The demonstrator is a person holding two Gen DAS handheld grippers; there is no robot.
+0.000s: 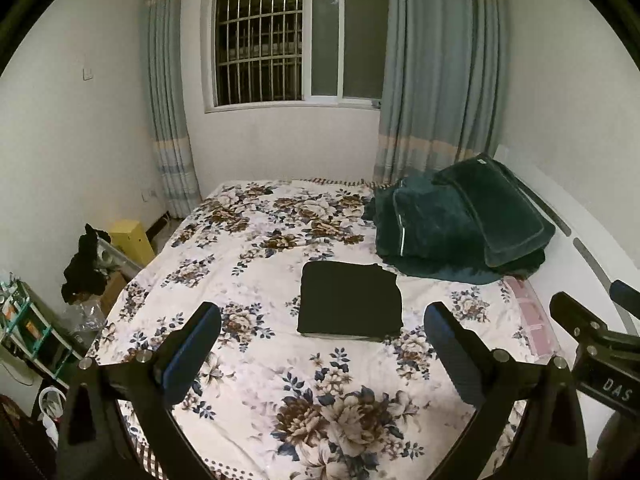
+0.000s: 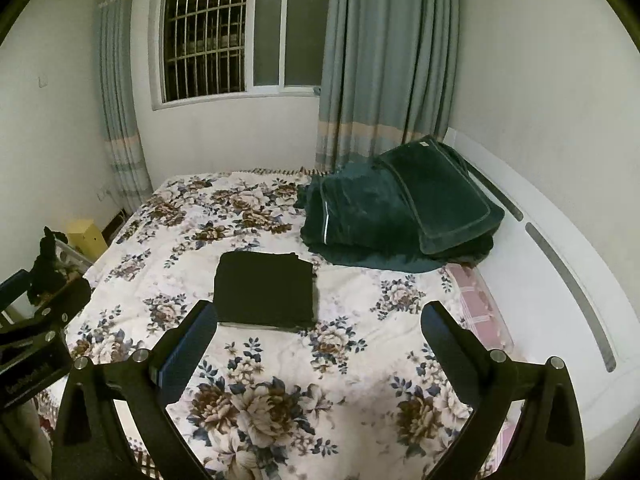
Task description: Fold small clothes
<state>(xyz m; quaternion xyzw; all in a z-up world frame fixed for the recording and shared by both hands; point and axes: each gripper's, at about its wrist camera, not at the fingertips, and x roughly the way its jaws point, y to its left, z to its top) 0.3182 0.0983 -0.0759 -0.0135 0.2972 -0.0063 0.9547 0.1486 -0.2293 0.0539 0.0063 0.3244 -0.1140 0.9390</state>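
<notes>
Both grippers held above the bed, jaws wide and empty, the folded black garment [image 1: 350, 300] lying ahead.

The left gripper [image 1: 322, 334] and right gripper [image 2: 319, 330] fill the lower frame, level and side by side. The garment sits mid-frame on the floral bedspread [image 1: 256, 360], apart from both. At upper right, a dark green blanket pile [image 1: 460, 220] rests just behind it; curtains [image 1: 440, 72] flank the barred window [image 1: 260, 44].

folded garment [image 1: 350, 300]: matt black cloth | bedspread [image 1: 248, 264]: smooth floral cloth | blanket [image 1: 460, 224]: plush green
</notes>
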